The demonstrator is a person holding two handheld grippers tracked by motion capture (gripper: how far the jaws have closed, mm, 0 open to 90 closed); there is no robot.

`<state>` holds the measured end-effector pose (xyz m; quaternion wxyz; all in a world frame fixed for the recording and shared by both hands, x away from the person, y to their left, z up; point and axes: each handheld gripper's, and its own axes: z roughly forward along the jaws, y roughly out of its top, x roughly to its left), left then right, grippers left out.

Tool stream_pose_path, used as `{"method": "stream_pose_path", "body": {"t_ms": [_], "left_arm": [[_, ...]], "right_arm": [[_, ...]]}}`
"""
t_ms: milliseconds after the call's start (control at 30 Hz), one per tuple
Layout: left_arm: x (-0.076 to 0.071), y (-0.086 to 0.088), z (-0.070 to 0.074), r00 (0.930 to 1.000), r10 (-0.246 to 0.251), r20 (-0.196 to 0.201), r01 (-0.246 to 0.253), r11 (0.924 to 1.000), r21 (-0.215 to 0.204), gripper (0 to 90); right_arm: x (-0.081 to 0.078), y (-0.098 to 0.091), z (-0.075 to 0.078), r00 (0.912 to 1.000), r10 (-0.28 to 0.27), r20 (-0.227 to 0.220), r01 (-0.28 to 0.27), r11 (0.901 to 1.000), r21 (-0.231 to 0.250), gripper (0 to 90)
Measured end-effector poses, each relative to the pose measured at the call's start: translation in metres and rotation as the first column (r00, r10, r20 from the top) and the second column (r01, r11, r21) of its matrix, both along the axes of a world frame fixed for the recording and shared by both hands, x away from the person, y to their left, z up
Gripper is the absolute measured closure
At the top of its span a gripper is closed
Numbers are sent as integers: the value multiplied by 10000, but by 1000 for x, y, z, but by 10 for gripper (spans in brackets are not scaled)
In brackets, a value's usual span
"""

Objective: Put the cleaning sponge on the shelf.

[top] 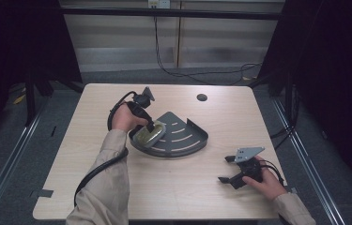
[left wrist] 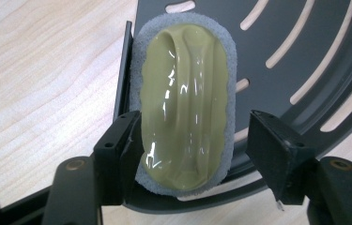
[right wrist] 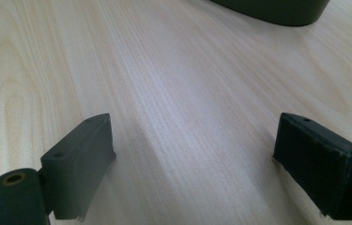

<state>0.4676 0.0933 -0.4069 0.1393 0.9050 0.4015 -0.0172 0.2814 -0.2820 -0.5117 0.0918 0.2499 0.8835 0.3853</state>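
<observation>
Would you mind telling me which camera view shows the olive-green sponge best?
The left gripper view: the sponge is close up, lying in the dark slotted tray. The high view shows it small, partly behind the left gripper. The right gripper view catches just the tray's edge.

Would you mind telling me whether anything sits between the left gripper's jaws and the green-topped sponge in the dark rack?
Nothing visible does. The left gripper straddles the sponge, which lies at the edge of the rack. One jaw is at the sponge's side, and the other stands apart with only bare rack floor between. The jaws are open.
</observation>
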Motion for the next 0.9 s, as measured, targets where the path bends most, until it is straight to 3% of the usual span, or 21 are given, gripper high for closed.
{"method": "stream_pose_path", "body": {"t_ms": [533, 900], "left_arm": [[-13, 10, 11, 10000, -9, -34, 8, 10000, -42, 310], [-24, 26, 16, 10000, 51, 35, -51, 9998, -167, 287]], "right_arm": [[0, 0, 0, 10000, -6, -9, 6, 10000, 7, 117], [0, 0, 0, 10000, -2, 0, 2, 10000, -1, 117]]}}
